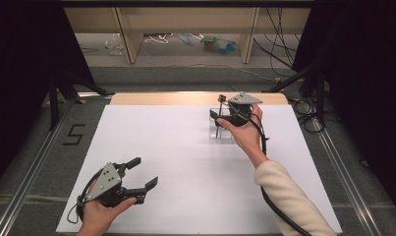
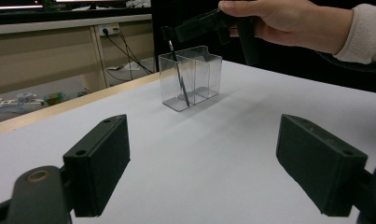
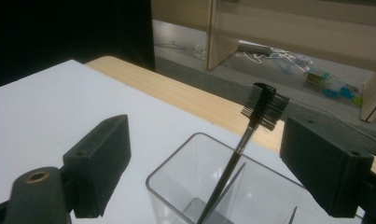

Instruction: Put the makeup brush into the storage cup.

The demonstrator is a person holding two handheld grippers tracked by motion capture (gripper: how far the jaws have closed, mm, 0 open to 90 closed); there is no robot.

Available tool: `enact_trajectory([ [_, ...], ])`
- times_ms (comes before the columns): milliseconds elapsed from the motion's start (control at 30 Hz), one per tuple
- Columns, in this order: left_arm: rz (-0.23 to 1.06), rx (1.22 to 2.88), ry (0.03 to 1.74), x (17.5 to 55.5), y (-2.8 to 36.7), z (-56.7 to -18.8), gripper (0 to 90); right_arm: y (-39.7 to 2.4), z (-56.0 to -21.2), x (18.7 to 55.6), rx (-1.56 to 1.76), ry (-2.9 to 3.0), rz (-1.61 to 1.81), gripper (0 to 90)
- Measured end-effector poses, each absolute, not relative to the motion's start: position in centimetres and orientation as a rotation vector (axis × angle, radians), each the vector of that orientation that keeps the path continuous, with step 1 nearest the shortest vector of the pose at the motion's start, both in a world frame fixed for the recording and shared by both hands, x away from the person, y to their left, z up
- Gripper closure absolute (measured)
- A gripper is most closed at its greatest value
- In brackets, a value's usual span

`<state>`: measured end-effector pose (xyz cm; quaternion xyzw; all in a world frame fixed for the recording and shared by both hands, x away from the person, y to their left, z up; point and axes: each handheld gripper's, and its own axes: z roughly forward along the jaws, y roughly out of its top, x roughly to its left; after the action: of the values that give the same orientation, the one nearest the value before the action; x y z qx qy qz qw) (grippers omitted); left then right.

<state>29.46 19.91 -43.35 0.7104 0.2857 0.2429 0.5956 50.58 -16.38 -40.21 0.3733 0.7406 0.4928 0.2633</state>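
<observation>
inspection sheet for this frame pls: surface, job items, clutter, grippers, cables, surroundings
Surface: white table top, a bare wooden strip along its far edge.
Job's things: clear divided organizer near the far edge; brow brush stands tilted in one end compartment, comb head up.
Clutter: nothing seen on the table.
Grippers: left hand-held gripper open, near the front left corner, nothing between its jaws. Right hand-held gripper open over the organizer; the brush rises between the jaws, pads not pressing it.
Cables: black cable trails from the right hand-held gripper along the sleeve; loose cables on the floor beyond.
Surroundings: wooden bench legs, black curtains either side, small litter on the floor.
</observation>
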Motion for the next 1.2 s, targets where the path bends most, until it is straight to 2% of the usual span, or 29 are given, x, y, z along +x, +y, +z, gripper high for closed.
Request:
enact_trajectory([
  [1200, 0.567, 1.650, 0.660, 29.6, 19.8, -43.4, 17.2, -19.0, -39.7, 46.7, 0.962, 2.048, 1.395, 19.2],
])
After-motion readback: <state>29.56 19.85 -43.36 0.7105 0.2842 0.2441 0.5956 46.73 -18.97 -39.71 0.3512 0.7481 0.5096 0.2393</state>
